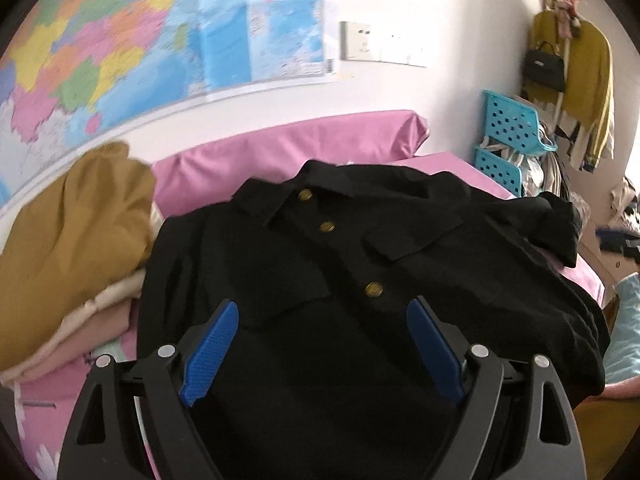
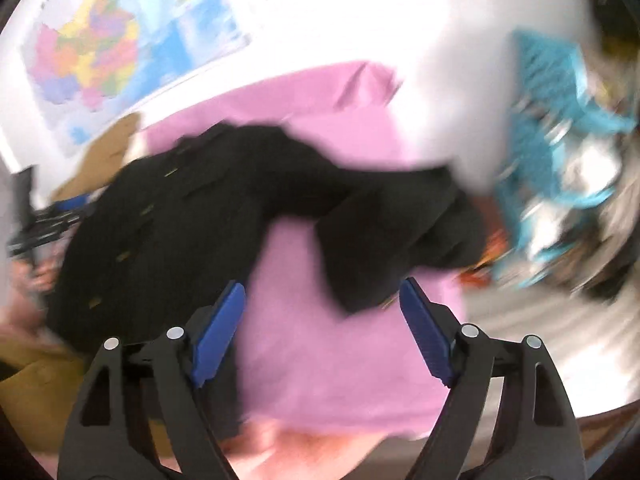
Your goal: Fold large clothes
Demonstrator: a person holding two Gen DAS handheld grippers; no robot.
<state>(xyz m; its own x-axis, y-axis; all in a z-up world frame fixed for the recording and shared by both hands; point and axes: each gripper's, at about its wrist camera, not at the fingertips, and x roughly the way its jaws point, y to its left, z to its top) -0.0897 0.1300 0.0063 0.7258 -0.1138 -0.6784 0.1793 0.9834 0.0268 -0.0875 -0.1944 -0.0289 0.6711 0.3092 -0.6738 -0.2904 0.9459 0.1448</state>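
Both tools gape: left tool (image 1: 322,320), right tool (image 2: 322,304); black shirt (image 1: 360,260) flat.

Black shirt (image 2: 224,208) smeared by motion blur

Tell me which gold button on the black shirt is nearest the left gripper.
The lowest button, just ahead of the open left gripper. The middle button and the top button by the collar lie farther up the black shirt.
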